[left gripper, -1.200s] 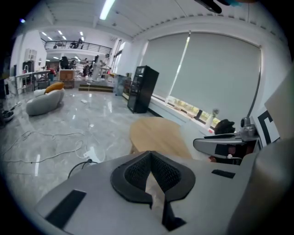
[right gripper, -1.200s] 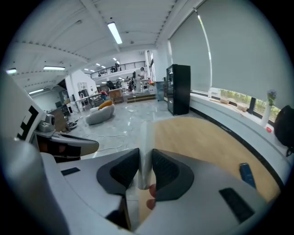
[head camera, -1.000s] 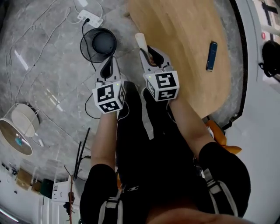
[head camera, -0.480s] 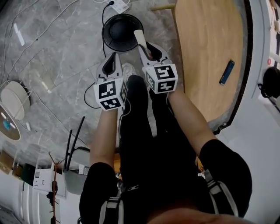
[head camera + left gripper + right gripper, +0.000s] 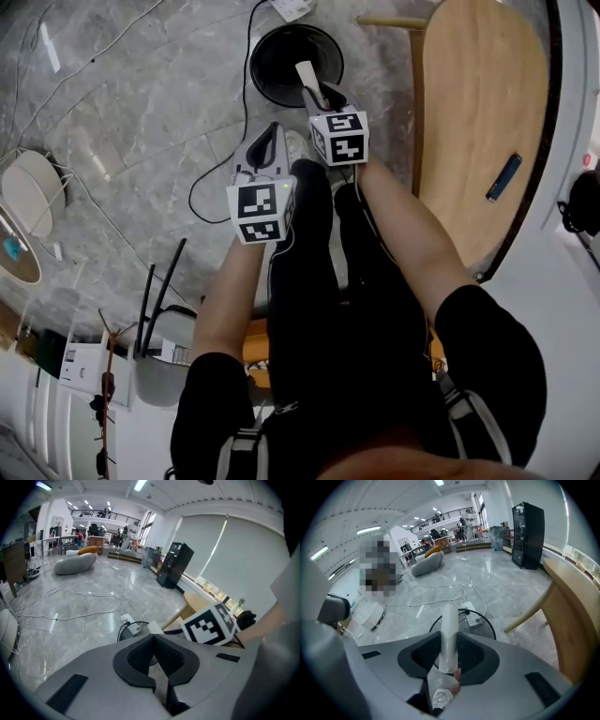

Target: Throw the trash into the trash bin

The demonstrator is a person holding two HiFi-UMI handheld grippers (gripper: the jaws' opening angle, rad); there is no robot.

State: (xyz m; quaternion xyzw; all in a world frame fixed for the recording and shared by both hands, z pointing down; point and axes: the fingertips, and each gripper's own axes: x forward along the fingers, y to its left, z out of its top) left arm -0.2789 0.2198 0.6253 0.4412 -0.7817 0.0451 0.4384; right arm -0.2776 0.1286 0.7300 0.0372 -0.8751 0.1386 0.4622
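Note:
A black round trash bin (image 5: 261, 58) stands on the grey stone floor. My right gripper (image 5: 315, 90) hangs over its opening with a white rolled piece of trash (image 5: 307, 75) upright between its pads. Its jaws are opening, and the pads still touch the roll (image 5: 449, 634). In the right gripper view the bin's rim (image 5: 490, 626) lies just beyond the right gripper (image 5: 449, 652). My left gripper (image 5: 272, 133) is shut and empty, nearer to me and left of the bin. The left gripper (image 5: 152, 641) points towards the bin (image 5: 123, 631).
A wooden table (image 5: 469, 112) with a blue object (image 5: 503, 178) stands right of the bin. A white power strip (image 5: 291, 7) and cables lie beyond the bin. A round white appliance (image 5: 28, 202) sits far left. My legs are below the grippers.
Both grippers moved forward and down towards the bin. The right gripper, still with the roll, went from beside the bin to over its opening.

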